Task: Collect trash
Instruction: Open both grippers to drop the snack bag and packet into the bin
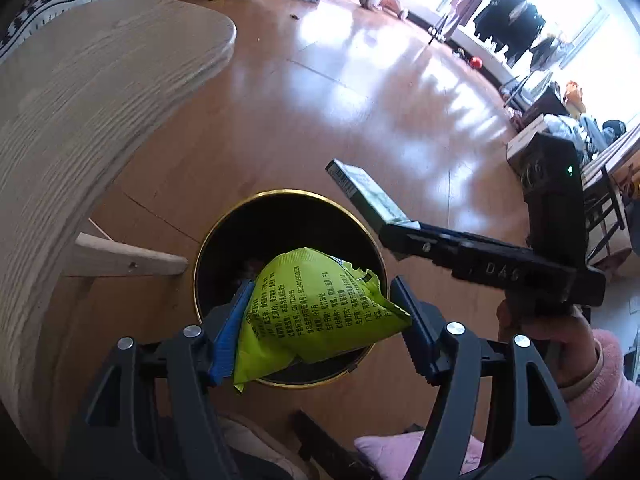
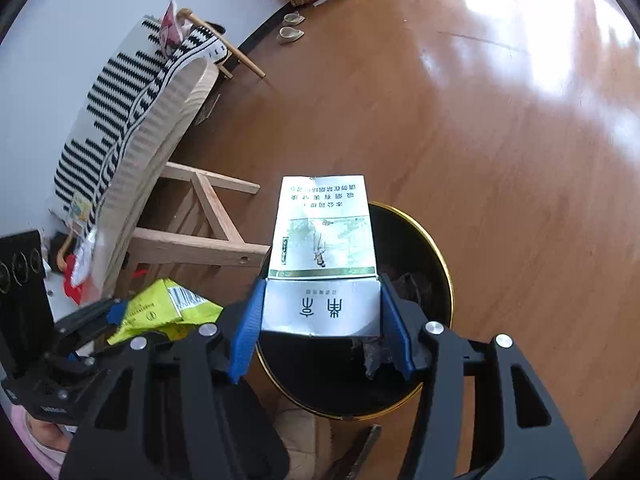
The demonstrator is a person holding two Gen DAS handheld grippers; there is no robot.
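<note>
Two grippers over a round black bin (image 1: 224, 240) with a gold rim, standing on a wooden floor (image 1: 360, 100) beside a pale wooden table (image 1: 100, 100). Left gripper (image 1: 324, 320) clamped on a crumpled green snack bag (image 1: 316, 304), blue pads pressing both sides, bag hanging above the bin's mouth. Right gripper (image 2: 322, 320) clamped on a flattened white cigarette pack (image 2: 322, 240), lid flap open, held over the bin's near edge; dark scraps (image 2: 408, 284) visible inside the bin. In the left view, pack (image 1: 368, 196) sticking out past the bin's rim, a hand (image 1: 560, 340) in a pink sleeve (image 1: 600, 400) on the right handle. Striped cloth (image 2: 112, 120) draped behind the table.
</note>
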